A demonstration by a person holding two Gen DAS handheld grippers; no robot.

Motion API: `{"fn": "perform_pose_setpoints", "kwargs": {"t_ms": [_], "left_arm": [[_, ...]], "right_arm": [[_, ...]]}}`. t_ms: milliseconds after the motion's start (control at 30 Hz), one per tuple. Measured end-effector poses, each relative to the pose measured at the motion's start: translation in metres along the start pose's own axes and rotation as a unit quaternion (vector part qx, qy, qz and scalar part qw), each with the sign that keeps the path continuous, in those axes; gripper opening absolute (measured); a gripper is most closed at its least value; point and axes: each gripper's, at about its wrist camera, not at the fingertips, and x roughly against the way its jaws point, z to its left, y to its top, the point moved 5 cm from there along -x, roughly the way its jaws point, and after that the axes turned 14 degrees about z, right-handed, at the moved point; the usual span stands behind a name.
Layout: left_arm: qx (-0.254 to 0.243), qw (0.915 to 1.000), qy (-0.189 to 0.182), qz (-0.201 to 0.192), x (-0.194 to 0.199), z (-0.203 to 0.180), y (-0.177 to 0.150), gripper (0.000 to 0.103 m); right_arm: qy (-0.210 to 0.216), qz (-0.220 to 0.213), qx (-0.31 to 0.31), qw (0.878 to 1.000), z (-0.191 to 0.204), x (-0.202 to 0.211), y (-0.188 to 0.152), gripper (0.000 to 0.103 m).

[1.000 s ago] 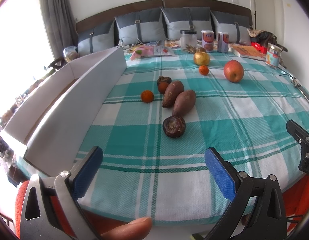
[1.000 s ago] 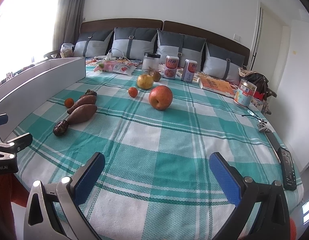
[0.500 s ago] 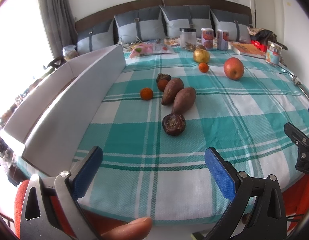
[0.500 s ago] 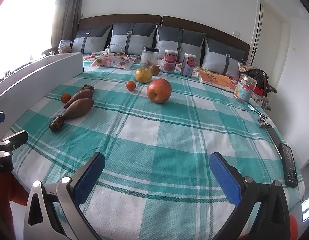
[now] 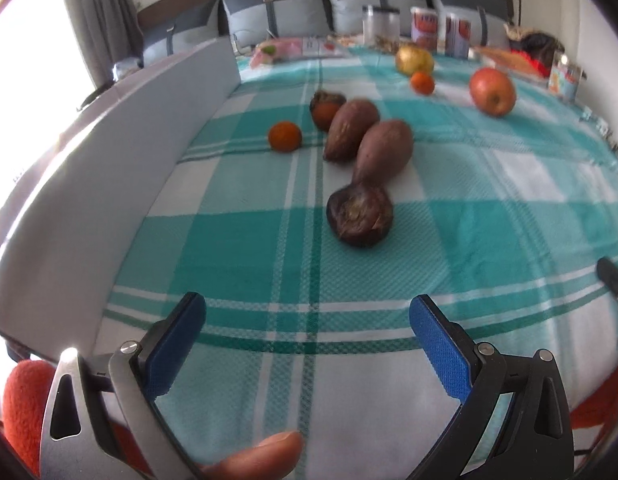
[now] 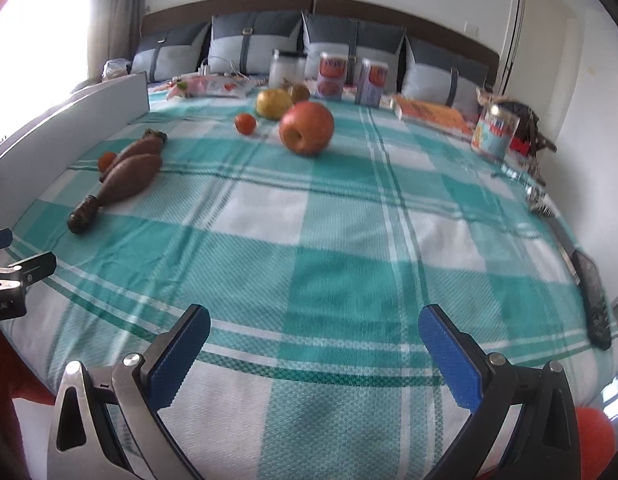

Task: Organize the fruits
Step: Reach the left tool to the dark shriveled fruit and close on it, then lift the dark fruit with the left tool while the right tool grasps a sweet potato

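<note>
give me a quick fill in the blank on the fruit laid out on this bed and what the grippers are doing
1. Both the left gripper and the right gripper have their jaws ____.
2. The red apple lies on a teal and white ____ cloth.
3. Along the cloth's left edge stands a long ____ box.

Missing words: open; checked; white

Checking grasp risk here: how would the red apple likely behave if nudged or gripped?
The red apple looks round and lies on its side on soft bedding, so a nudge would probably roll it. Its smooth skin may slip between flat fingers. Likely firm, fairly heavy.
</note>
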Motion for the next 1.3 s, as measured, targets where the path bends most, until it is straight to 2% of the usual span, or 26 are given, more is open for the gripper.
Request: {"fn": "perform_pose_setpoints", "kwargs": {"t_ms": [133, 233, 367, 667, 767, 900, 1033, 1100, 1133, 1167, 1233, 1300], "left_arm": [[0.02, 0.9992, -0.033, 0.011, -0.006, 0.006, -0.002, 0.103], [0.037, 0.9973, -0.061, 0.021, -0.01, 0.011, -0.003, 0.103], [0.035, 0.9975, -0.059, 0.014, -0.01, 0.011, -0.005, 0.103], [0.032, 0.9977, -0.06, 0.001, -0.01, 0.011, -0.003, 0.103], [0.024, 0.9964, -0.065, 0.049, -0.011, 0.013, 0.013, 0.101], [0.014, 0.9933, -0.114, 0.013, -0.001, 0.007, 0.053, 0.101], [0.004, 0.9882, -0.15, 0.03, -0.01, -0.006, 0.071, 0.1], [-0.003, 0.9886, -0.147, 0.034, -0.016, -0.012, 0.073, 0.1], [-0.003, 0.9891, -0.143, 0.035, -0.018, -0.013, 0.072, 0.091], [-0.002, 0.989, -0.143, 0.038, -0.02, -0.014, 0.07, 0.046], [-0.002, 0.9904, -0.133, 0.04, -0.02, -0.013, 0.067, 0.042], [0.003, 0.9896, -0.138, 0.041, -0.019, -0.009, 0.063, 0.042]], "right_arm": [[-0.001, 0.026, -0.006, 1.0, -0.005, -0.02, -0.002, 0.103], [0.018, 0.031, -0.019, 0.999, -0.009, -0.026, -0.004, 0.103], [0.033, 0.024, -0.032, 0.999, -0.01, -0.03, -0.003, 0.103], [0.03, 0.013, -0.04, 0.999, -0.008, -0.031, -0.003, 0.103], [0.03, 0.014, -0.041, 0.999, -0.008, -0.031, -0.003, 0.103], [0.029, 0.015, -0.041, 0.999, -0.008, -0.031, -0.003, 0.103], [0.03, 0.018, -0.039, 0.999, -0.009, -0.031, -0.003, 0.103], [0.031, 0.021, -0.038, 0.999, -0.009, -0.031, -0.003, 0.103], [0.031, 0.022, -0.038, 0.999, -0.009, -0.031, -0.004, 0.103], [0.031, 0.022, -0.038, 0.999, -0.009, -0.031, -0.004, 0.103], [0.03, 0.022, -0.038, 0.999, -0.009, -0.031, -0.004, 0.103], [0.031, 0.023, -0.038, 0.999, -0.009, -0.031, -0.004, 0.103]]}}
